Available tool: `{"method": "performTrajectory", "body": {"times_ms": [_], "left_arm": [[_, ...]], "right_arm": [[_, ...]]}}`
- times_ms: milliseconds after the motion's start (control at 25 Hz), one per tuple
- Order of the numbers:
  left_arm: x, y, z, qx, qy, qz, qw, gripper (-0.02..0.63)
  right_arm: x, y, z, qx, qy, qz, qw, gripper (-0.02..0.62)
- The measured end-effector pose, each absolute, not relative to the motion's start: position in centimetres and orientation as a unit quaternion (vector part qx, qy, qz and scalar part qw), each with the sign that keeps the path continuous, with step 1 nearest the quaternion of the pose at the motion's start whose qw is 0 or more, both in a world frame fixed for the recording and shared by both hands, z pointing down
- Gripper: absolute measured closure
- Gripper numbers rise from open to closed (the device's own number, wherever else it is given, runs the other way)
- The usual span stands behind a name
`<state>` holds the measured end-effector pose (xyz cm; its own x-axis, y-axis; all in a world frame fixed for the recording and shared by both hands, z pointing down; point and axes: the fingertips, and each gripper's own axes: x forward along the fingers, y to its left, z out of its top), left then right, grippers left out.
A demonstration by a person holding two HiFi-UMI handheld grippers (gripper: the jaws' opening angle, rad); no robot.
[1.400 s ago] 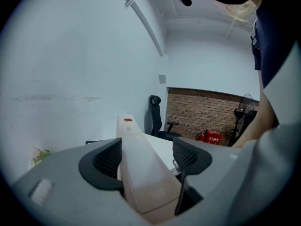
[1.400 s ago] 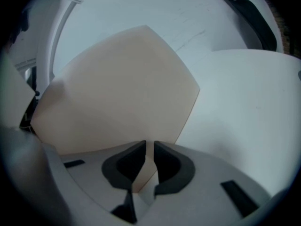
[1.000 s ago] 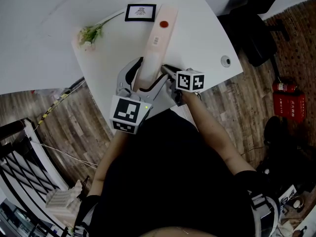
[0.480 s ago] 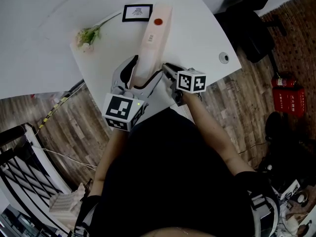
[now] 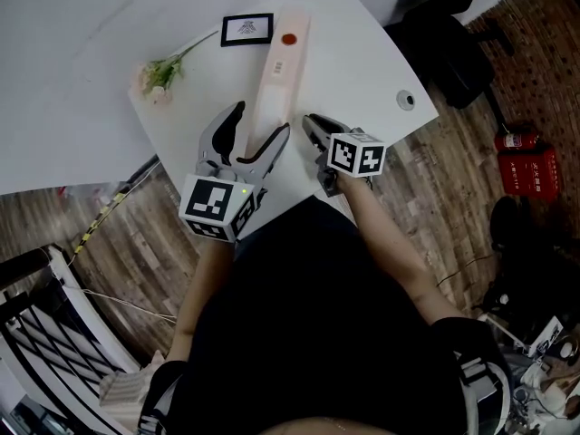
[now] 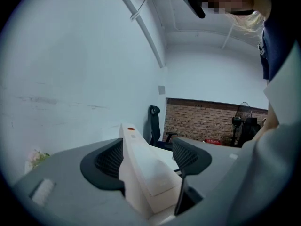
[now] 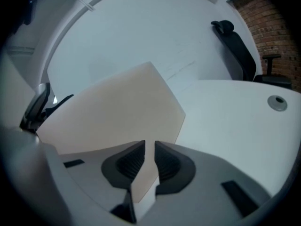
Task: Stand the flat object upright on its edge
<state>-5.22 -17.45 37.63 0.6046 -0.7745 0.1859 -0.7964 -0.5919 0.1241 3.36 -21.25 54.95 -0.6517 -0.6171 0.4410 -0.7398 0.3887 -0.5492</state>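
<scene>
Finding: against a second ago, your two grippers sit a little closer to the head camera, and the near end of the flat object has come with them. Its far end is just right of the framed card, as before. I judge the tipping step to be under way and not finished: the right gripper view shows a broad face leaning, not upright.

Right gripper – jaws narrow, clamped on the thin edge of the flat object at the end away from the framed card. Left gripper – jaws wide, straddling that same end. Its left pad is against the side, and the other pad stands clear.

Count:
- one flat object
- one framed card
- one flower sprig, left of the card and slightly nearer you
- one round grommet in the table, well right of the card
- two grippers
</scene>
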Motion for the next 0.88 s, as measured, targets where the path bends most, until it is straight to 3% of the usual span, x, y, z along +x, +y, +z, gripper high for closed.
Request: {"method": "performTrajectory", "body": {"times_ms": [80, 200, 280, 600, 880], "left_arm": [[-5.9, -17.2, 37.1, 0.887, -0.451, 0.046, 0.085, 0.329], [-7.3, -17.1, 36.2, 0.878, -0.474, 0.039, 0.053, 0.522], [-8.3, -17.0, 35.5, 0.87, -0.49, 0.03, 0.037, 0.594], [-11.2, -18.0, 28.7, 0.835, -0.549, -0.015, -0.038, 0.595], [-12.7, -17.9, 19.9, 0.819, -0.567, -0.03, -0.079, 0.595]], "right_arm": [[3.8, -21.5, 53.3, 0.43, -0.834, 0.339, 0.069, 0.535], [4.6, -21.9, 49.7, 0.467, -0.84, 0.27, 0.056, 0.571], [5.1, -21.9, 46.5, 0.487, -0.845, 0.214, 0.051, 0.58], [5.4, -21.8, 27.6, 0.54, -0.84, -0.059, 0.011, 0.583], [4.6, -19.2, 18.2, 0.551, -0.822, -0.144, -0.018, 0.583]]}}
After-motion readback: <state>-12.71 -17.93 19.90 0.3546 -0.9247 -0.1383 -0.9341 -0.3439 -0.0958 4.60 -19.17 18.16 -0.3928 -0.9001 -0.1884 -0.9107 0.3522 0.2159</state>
